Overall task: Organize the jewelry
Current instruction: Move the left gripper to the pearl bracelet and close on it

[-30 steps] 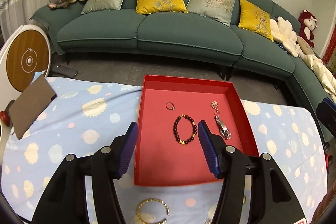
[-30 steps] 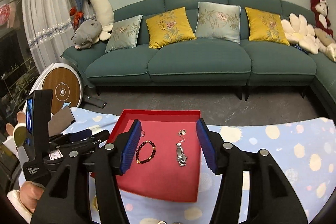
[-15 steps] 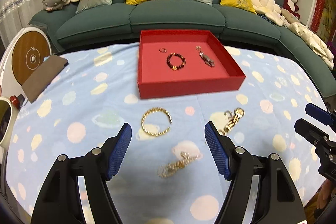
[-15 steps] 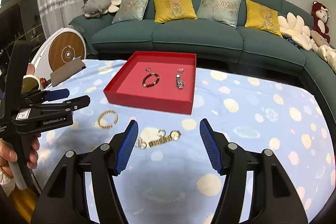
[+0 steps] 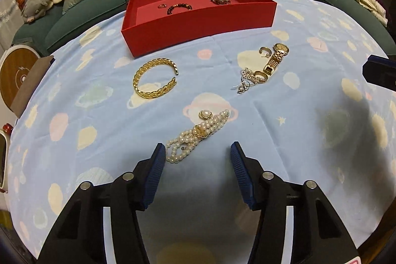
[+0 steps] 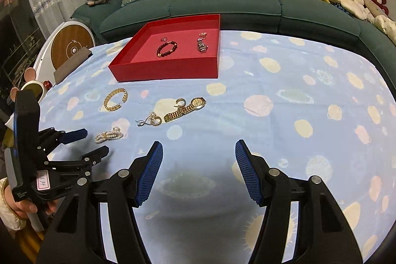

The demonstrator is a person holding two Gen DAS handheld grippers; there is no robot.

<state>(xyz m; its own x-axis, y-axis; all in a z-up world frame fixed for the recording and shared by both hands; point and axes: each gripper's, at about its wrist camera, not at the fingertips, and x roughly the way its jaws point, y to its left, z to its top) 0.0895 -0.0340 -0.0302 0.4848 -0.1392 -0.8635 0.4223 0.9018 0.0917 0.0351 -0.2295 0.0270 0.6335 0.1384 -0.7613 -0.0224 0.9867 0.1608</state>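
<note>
A red tray [image 5: 198, 24] [image 6: 168, 69] at the far side of the table holds a dark bead bracelet [image 6: 166, 49], a small ring and a silver watch [image 6: 202, 45]. On the cloth lie a gold bangle [image 5: 154, 81] [image 6: 115, 99], a gold watch [image 5: 274, 58] [image 6: 185, 109], silver pieces [image 5: 248, 79] [image 6: 151, 119] and a pearl bracelet [image 5: 198, 134] [image 6: 109, 135]. My left gripper [image 5: 196, 152] [image 6: 85, 142] is open, low over the cloth, right behind the pearl bracelet. My right gripper [image 6: 199, 157] is open and empty, nearer than the gold watch.
The table wears a blue cloth with planet prints [image 6: 284, 115]. A green sofa [image 6: 222, 4] with cushions stands behind. A brown card [image 5: 32, 83] and a round wooden-faced device [image 6: 71, 46] sit at the left edge.
Both grippers have pulled back from the tray toward the near side and come down. The left gripper has dropped close to the pearl bracelet. Both stay open.
</note>
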